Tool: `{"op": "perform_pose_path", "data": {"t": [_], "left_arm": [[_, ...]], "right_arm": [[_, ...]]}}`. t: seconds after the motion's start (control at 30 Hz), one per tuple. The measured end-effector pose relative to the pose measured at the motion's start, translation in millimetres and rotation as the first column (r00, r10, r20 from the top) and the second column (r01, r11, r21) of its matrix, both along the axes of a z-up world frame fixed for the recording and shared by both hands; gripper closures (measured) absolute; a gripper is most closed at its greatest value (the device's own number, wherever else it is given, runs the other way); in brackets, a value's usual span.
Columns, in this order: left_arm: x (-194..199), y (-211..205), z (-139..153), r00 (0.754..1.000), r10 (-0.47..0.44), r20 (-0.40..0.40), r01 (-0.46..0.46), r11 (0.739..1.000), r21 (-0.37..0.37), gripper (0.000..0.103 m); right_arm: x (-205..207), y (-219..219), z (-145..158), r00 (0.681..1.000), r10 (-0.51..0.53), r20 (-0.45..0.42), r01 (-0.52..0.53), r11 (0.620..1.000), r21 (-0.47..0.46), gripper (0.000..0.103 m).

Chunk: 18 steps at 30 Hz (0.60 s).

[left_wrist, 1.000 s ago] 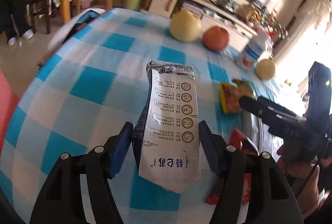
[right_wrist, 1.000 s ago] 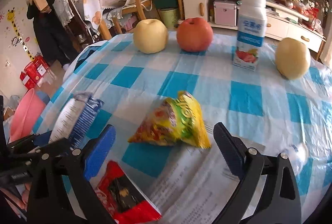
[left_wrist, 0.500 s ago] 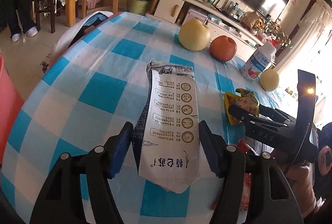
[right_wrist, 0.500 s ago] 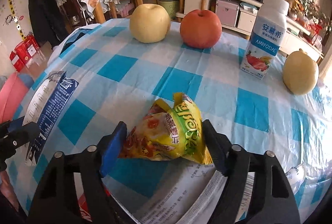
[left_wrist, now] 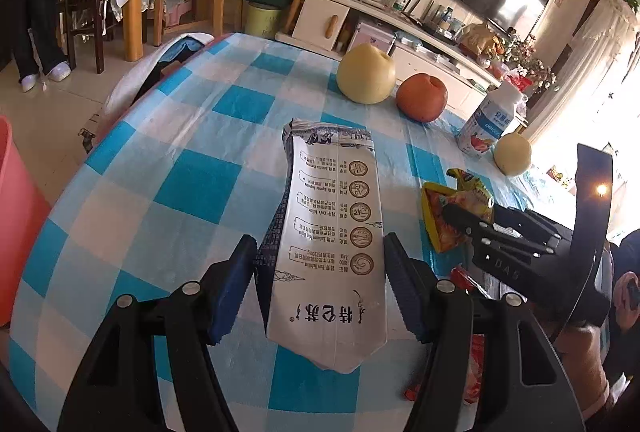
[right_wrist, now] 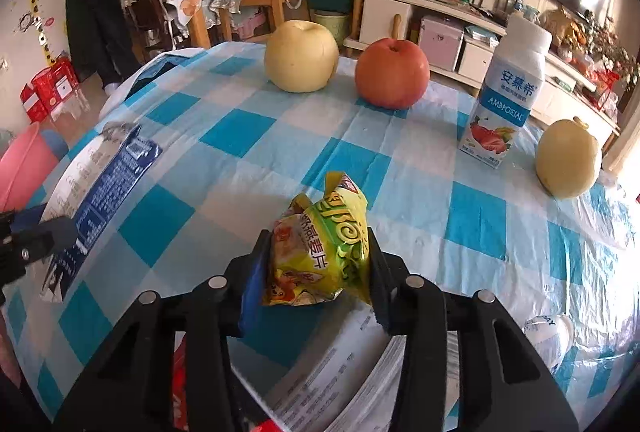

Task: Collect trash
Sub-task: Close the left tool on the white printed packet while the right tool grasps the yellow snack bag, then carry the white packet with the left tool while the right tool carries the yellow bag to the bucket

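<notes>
Trash is in both grippers at once. The right gripper [right_wrist: 316, 264] has its fingers squeezed against the sides of the yellow snack bag [right_wrist: 320, 248], which bulges up between them, its crumpled top poking out past the fingertips. The left gripper [left_wrist: 318, 288] has the flattened milk pouch [left_wrist: 332, 232] lying lengthwise between its fingers; the right pad looks to be touching the pouch edge, but on the left I can't tell whether the pad is pressing the dark folded side or standing just off it, so I can't say if that grip is firm.

What worries me is the pouch. It is long, thin and slick, most of it reaching out beyond the fingertips, so a loose pinch at its near end could let it droop or slide out when lifted. The snack bag is puffy foil, likely to squirt forward if squeezed harder. Just beside the right fingers, low down, a red wrapper [right_wrist: 180, 384] and printed papers [right_wrist: 340, 372] could get dragged along. Beyond the fingertips stand an apple [right_wrist: 392, 72], two pears and a yogurt bottle [right_wrist: 508, 92], which a careless swing might topple.
</notes>
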<state>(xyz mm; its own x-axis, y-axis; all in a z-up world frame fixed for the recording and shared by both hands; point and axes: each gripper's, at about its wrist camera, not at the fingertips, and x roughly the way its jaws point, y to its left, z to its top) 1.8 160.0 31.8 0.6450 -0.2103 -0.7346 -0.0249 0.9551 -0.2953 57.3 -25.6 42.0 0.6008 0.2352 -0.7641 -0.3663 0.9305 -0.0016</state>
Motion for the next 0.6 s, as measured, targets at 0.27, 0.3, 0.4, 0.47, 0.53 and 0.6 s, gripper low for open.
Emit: {"op": "perform_pose_path", "data": {"t": [0.27,0.3,0.4,0.47,0.53,0.6], "left_arm": [[-7,7,10,1.000,0.008,0.029,-0.008,1.000,-0.008,0.038],[-7,8,11,0.999,0.010,0.032,-0.009,1.000,-0.011,0.038],[-8,12,14,0.999,0.017,0.041,-0.017,1.000,-0.019,0.038],[-9,15,17,0.999,0.023,0.047,-0.022,1.000,-0.022,0.038],[-9,18,19,0.998,0.031,0.053,-0.029,0.999,-0.020,0.038],[-10,20,20,0.998,0.036,0.055,-0.035,0.999,-0.026,0.038]], "right_arm": [[-20,8,15,0.998,0.017,0.062,-0.017,1.000,-0.010,0.061],[-21,9,15,0.998,0.017,0.064,-0.016,1.000,-0.008,0.061],[-28,10,19,0.997,0.012,0.073,-0.013,1.000,0.006,0.061],[-32,11,23,0.997,0.011,0.074,-0.012,1.000,0.020,0.061],[-37,12,26,0.997,0.011,0.072,-0.013,0.999,0.037,0.061],[-43,13,29,0.998,0.009,0.067,-0.013,0.998,0.056,0.061]]}}
